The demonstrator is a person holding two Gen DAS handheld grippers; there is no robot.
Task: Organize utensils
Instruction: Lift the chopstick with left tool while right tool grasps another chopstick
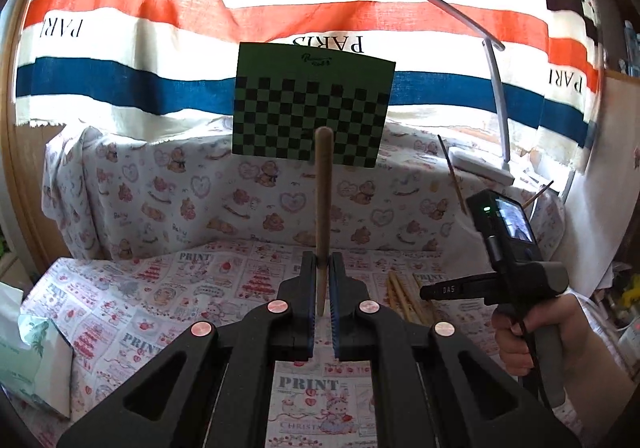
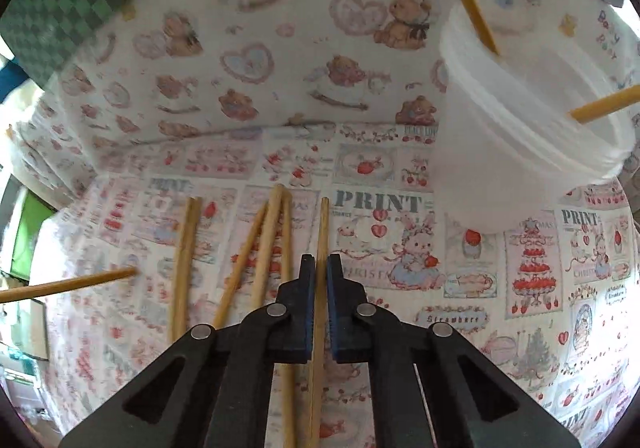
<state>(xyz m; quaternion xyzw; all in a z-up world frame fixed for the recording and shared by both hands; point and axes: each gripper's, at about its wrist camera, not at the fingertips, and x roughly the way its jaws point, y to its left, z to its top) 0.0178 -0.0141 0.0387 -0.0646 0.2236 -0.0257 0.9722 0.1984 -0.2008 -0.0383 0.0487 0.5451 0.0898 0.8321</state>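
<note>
Jaws amid loose chopsticks (image 2: 182, 268), white cup (image 2: 520, 136) beside

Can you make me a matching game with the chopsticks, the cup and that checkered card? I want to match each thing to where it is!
Things:
1. left gripper
2. white plastic cup
3. checkered card
4. right gripper

Places or states:
A. two chopsticks stand in it
B. jaws shut on a chopstick lying on the cloth
C. leans against the teddy-bear cloth
D. jaws shut on an upright chopstick

Pairs: 1-D, 2-A, 3-C, 4-B
</note>
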